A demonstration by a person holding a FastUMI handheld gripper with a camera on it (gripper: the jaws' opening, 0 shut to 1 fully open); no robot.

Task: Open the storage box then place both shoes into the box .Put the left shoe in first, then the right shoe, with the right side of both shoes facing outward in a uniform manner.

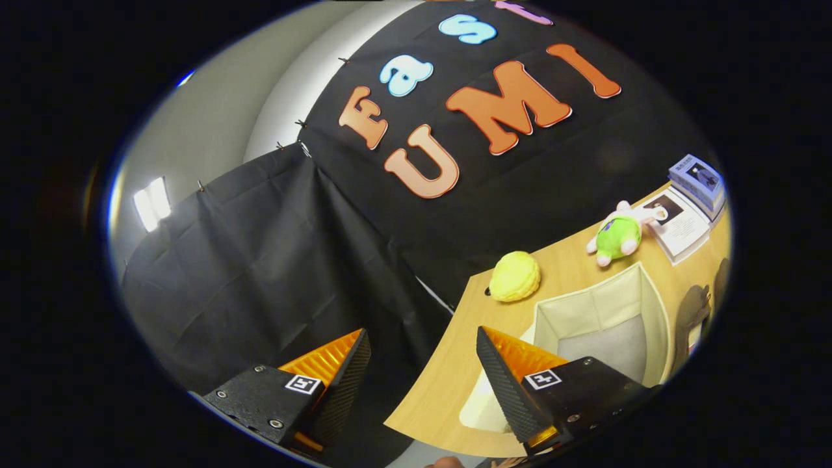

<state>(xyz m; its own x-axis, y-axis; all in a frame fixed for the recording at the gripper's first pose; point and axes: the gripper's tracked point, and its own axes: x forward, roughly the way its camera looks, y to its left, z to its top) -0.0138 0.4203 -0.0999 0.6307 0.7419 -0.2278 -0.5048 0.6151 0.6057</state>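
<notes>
Held tilted with fingers apart and empty, the gripper (pixel 422 354) is seen above the table (pixel 572 260) edge, the box (pixel 604 325) beyond the right finger is already open and bare inside, so both shoes seem left to place.

A light wooden table (pixel 455 364) is carrying everything here. A cream fabric storage box (pixel 650 305) is sitting open on it, its lid off. Just beyond the box a yellow plush ball (pixel 515 276) is lying near the table's edge, and a green and white plush toy (pixel 619 235) is resting farther along. Beside that toy, booklets (pixel 682 224) are lying flat, with a small blue box (pixel 699 177) stacked behind.

The gripper (pixel 422 351) is hanging with its fingers spread apart, holding nothing.
</notes>
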